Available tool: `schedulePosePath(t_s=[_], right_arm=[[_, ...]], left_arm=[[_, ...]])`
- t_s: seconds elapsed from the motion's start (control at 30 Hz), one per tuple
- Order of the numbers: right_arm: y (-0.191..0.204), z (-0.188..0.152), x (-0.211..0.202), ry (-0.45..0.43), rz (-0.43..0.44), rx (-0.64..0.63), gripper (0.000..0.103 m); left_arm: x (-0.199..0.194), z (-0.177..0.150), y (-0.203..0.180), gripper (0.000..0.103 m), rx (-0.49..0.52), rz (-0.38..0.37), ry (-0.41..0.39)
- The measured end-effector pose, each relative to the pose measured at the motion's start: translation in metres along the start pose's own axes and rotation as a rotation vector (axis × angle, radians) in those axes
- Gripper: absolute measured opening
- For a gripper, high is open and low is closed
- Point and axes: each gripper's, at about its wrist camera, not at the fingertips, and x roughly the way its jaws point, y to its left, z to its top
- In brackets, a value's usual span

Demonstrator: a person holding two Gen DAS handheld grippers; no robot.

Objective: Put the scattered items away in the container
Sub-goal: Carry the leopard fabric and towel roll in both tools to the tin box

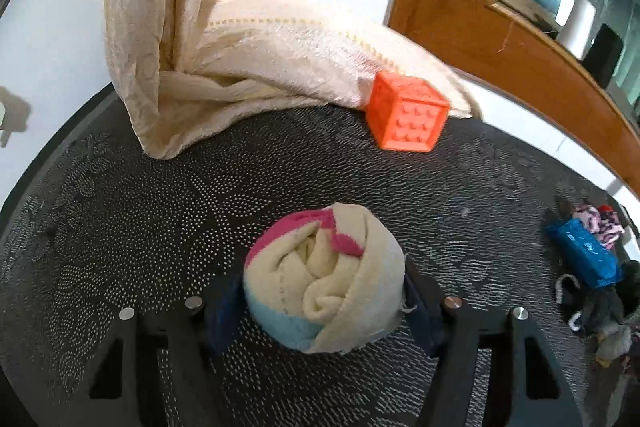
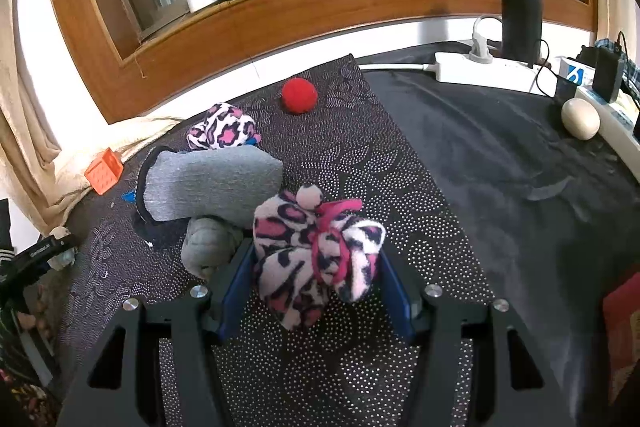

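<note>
Both tools low: left tool (image 1: 324, 301) round rolled sock (image 1: 324, 279), right tool (image 2: 316, 291) w/ leopard bundle (image 2: 316, 259).

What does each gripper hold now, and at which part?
The left gripper clamps the rolled cream sock ball across its middle. The right gripper clamps the leopard-print sock bundle at its sides.

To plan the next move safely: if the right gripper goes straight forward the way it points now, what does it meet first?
The right gripper already has the leopard-print bundle between its fingers. Beyond it, probably the grey sock, slightly left; depth is unclear.
</note>
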Motion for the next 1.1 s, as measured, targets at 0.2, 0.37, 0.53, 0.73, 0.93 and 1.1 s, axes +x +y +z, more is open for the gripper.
schedulePosePath(t_s=[0.2,0.37,0.53,0.73,0.93,1.1], right_arm=[[-0.004,0.002,-0.001,-0.009,-0.008,0.012,0.063],[-0.009,0.004,-0.001,-0.016,-0.028,0.026,0.063],[-0.025,0.008,-0.014,-0.063,-0.072,0.082,0.063],[-0.053,0.001,-0.065,-0.122,-0.122,0.179,0.063],[-0.101,-0.023,-0.130,-0.161,-0.221,0.284,0.063],[-0.134,-0.039,-0.192,-0.242,-0.345,0.315,0.064]], left_arm=[[-0.029,-0.008,-0.024,0.070,0.046,-0.067,-0.037],[-0.042,-0.021,-0.052,0.070,0.111,-0.131,-0.013],[-0.056,-0.034,-0.077,0.070,0.176,-0.187,0.007],[-0.065,-0.043,-0.093,0.070,0.206,-0.220,0.006],[-0.073,-0.051,-0.102,0.070,0.222,-0.241,0.009],[-0.078,-0.055,-0.109,0.070,0.240,-0.258,0.003]])
